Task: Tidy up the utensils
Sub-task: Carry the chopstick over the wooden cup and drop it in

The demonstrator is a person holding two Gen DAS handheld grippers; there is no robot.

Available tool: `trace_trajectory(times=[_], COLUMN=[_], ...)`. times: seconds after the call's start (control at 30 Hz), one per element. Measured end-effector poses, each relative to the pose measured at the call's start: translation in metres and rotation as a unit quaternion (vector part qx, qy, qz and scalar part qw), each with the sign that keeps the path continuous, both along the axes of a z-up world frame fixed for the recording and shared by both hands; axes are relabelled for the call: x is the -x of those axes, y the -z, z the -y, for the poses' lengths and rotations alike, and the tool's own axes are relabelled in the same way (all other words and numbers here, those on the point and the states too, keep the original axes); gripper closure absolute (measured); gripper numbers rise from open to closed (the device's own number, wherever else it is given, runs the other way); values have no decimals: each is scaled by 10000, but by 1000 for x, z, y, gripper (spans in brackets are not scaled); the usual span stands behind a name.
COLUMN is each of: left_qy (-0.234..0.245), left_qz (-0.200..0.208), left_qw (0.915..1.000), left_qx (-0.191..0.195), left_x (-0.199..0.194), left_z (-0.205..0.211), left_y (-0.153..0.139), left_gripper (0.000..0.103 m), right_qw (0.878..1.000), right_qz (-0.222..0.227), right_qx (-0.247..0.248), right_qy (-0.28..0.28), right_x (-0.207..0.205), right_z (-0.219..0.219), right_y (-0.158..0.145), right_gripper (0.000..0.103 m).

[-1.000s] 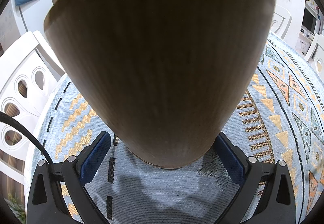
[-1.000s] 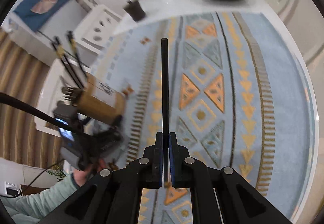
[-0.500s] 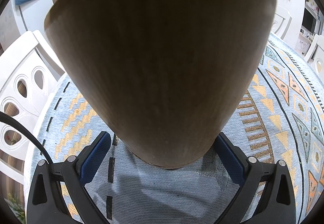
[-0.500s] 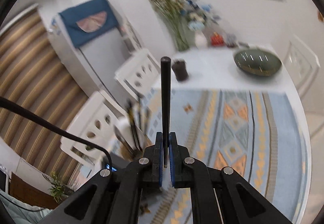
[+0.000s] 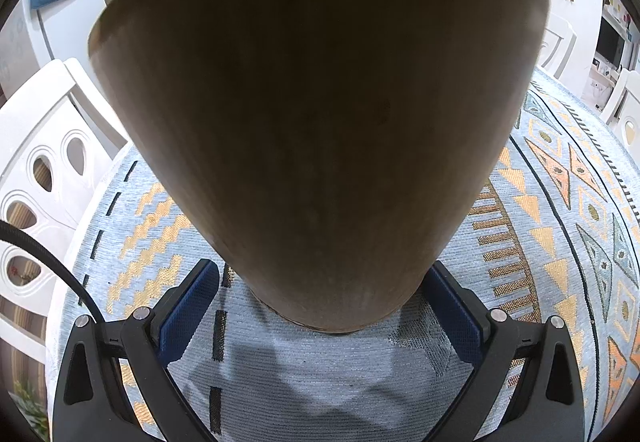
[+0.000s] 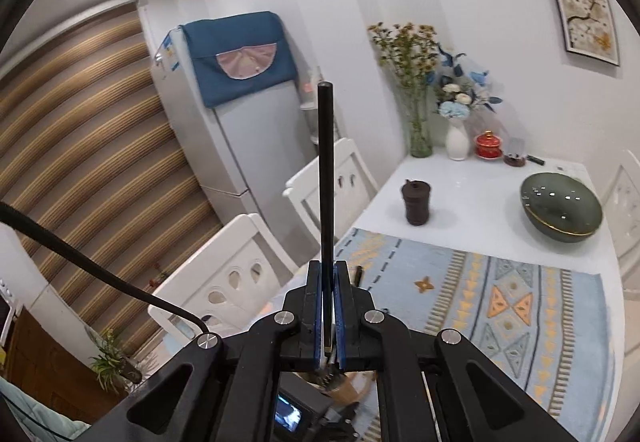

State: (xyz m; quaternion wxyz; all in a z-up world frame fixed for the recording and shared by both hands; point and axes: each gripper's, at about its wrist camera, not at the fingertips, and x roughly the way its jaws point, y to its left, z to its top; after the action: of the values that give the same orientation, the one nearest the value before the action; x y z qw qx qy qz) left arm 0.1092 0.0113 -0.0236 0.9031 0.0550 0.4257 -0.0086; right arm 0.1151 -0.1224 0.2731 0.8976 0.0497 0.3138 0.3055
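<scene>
We find the left gripper clamped around a wooden utensil holder standing on the patterned cloth; the right gripper pinches a black utensil handle, raised above the table.

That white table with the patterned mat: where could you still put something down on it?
The patterned mat lies bare across its middle and right. The white table is free between the dark brown jar and the green bowl. The far corner is crowded: flower vases, a red lidded cup. The wooden utensil holder takes the mat's near left edge.
</scene>
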Motion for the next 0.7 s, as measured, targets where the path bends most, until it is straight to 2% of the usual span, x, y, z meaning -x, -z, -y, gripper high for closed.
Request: trace_trajectory(times=[0.27,0.6,0.7], left_qy=[-2,-4,-4], left_qz=[-6,-8,-8], left_qw=[10000,10000,10000], left_qx=[11,14,17], left_x=[-1,-1,-1], left_z=[-1,-2,-1], left_y=[1,1,1], left_gripper=[1,1,1], right_qw=[9992,9963,9946], right_qz=[-261,-541,-787], right_qx=[125,587,572], right_qy=[-266,-328,-372], right_x=[-10,-18,-23], right_z=[-24,-43,-44], right_y=[25,57,62], right_gripper=[98,98,98])
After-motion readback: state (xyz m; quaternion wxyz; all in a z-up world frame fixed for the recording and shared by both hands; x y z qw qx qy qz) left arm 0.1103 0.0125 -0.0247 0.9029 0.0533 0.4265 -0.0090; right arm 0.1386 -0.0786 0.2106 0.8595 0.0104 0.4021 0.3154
